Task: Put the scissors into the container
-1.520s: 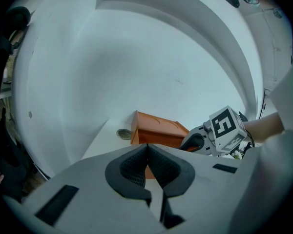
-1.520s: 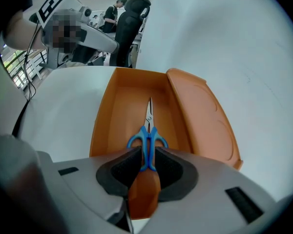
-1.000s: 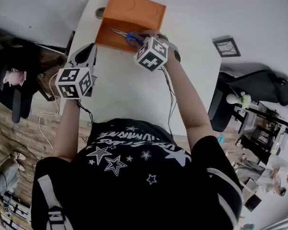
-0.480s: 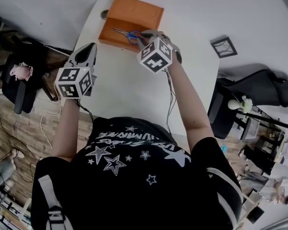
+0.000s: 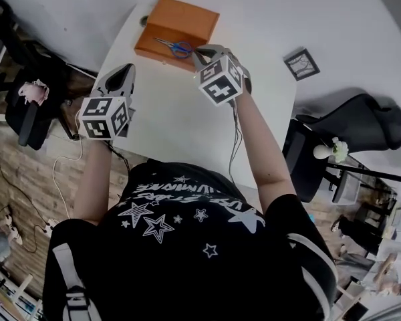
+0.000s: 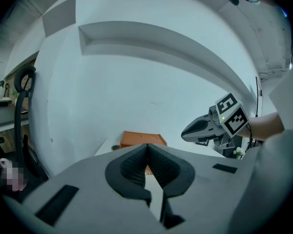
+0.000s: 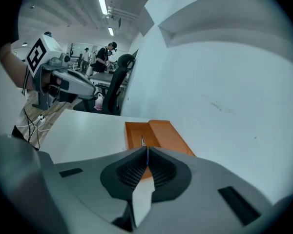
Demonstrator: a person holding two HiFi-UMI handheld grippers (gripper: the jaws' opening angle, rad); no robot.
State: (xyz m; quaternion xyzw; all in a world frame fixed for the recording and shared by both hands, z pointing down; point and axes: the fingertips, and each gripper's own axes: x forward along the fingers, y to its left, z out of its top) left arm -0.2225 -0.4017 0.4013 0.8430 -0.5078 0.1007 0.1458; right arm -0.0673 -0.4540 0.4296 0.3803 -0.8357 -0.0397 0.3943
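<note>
Head view: our right claw (image 5: 199,51) pinches the scissors (image 5: 176,46), seemingly by the blue handle, blades inside the box (image 5: 187,15). We should lower them flat, then spread. Left claw (image 5: 125,69) is pressed together, empty.

Left gripper (image 5: 125,71) and right gripper (image 5: 200,51) hover, fingers together.

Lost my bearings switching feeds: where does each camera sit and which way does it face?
Head view: on the person's head, facing steeply down at the white table; torso, arms, left gripper, right gripper show.
Left gripper view: on that gripper, along its shut jaws toward the orange container; right gripper at right.
Right gripper view: on that gripper, jaws shut on the scissors, facing the container; left gripper at left.
Shared: all show the container.
</note>
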